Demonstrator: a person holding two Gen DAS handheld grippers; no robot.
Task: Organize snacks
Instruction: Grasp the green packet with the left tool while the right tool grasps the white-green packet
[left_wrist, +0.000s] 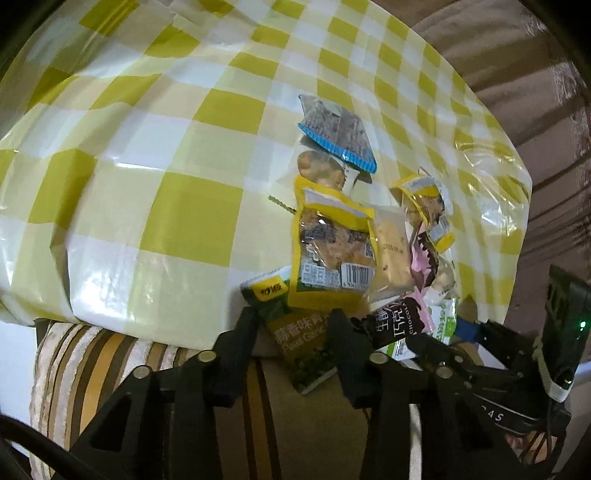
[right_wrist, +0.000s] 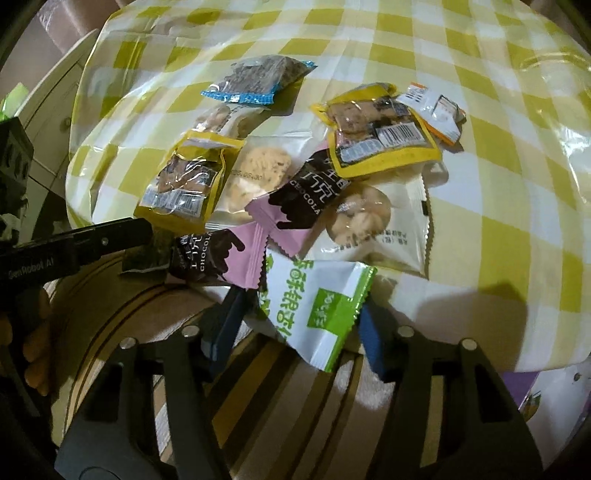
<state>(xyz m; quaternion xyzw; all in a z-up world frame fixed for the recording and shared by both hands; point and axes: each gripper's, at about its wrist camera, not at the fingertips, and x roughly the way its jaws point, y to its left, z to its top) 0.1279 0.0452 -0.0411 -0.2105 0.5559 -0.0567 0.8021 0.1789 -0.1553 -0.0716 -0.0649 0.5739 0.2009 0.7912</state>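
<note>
Left wrist view: left gripper (left_wrist: 295, 332) spread wide, fingers either side of a green garlic-pea packet (left_wrist: 295, 332) hanging over the edge of the yellow-checked tablecloth (left_wrist: 155, 155); no squeeze visible, jaws released. Just ahead, a yellow-edged snack pouch (left_wrist: 332, 251) stands tilted on the pile. Farther ahead, blue-trimmed packet (left_wrist: 334, 131) on top of a clear bun packet (left_wrist: 321, 170). Ahead-right: clear cookie packet (left_wrist: 391, 251), second yellow pouch (left_wrist: 424, 206), pink chocolate wrapper (left_wrist: 402, 325). Right gripper (left_wrist: 491, 332) comes in from the right. Striped cushion (left_wrist: 110, 354) below.

Right wrist view: right gripper (right_wrist: 299, 317) open, blue-padded fingers (right_wrist: 373, 343) straddling a green-and-white packet (right_wrist: 314, 302) at the cloth's near edge; not clamped. Ahead-left, pink chocolate wrapper (right_wrist: 221, 258), another (right_wrist: 295, 199) beyond. Ahead, white pastry packet (right_wrist: 373, 225). Ahead-left, yellow pouch (right_wrist: 184, 181) and cookie packet (right_wrist: 255, 173). Far ahead, blue-trimmed packet (right_wrist: 258, 79); far ahead-right, yellow pouch (right_wrist: 376, 129) and orange-edged sachet (right_wrist: 436, 110). Left gripper's finger (right_wrist: 107, 240) enters from the left.
</note>
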